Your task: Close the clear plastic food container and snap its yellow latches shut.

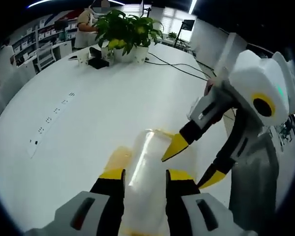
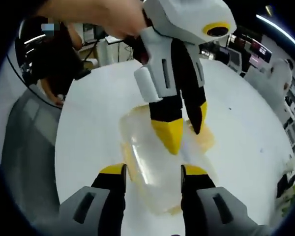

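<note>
The clear plastic food container lies on the white table, its lid on top. A yellow latch shows at its left side. My left gripper stands open, its yellow-tipped jaws straddling the box's near end. My right gripper reaches in from the right, open, with one tip resting on the lid. In the right gripper view the container lies between the open jaws of my right gripper. There my left gripper comes down from above, one tip on the lid, near a yellow latch.
A potted green plant and a small black object stand at the table's far side, with cables running right. A person stands behind the plant. A strip of marks crosses the table's left part. A hand holds the left gripper.
</note>
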